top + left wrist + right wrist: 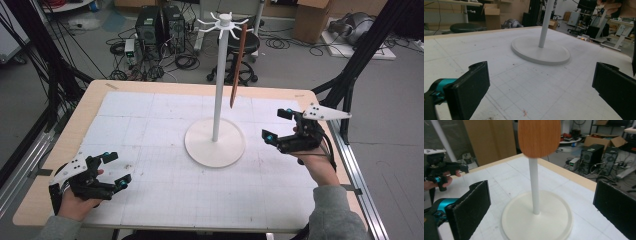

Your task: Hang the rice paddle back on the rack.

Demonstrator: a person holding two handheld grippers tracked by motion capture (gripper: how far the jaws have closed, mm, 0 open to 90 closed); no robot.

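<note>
A white stand (215, 105) with a round base (200, 150) rises from the middle of the table, its top ringed with hooks. A brown wooden spatula (239, 67) hangs from one hook on the right side, blade down. My left gripper (116, 170) is open near the front left corner, low over the mat, jaws empty. To the right of the base my right gripper (277, 125) is open and aimed at the pole. In the right gripper view the spatula blade (539, 137) hangs ahead above the base (554, 220). The left gripper view has the base (549, 53) ahead.
A white gridded mat (150, 125) covers the wooden table (90, 100). Behind the table stand computer towers (160, 27), a stool (247, 50) and tangled cables on the floor. Black frame posts (360, 55) flank the table.
</note>
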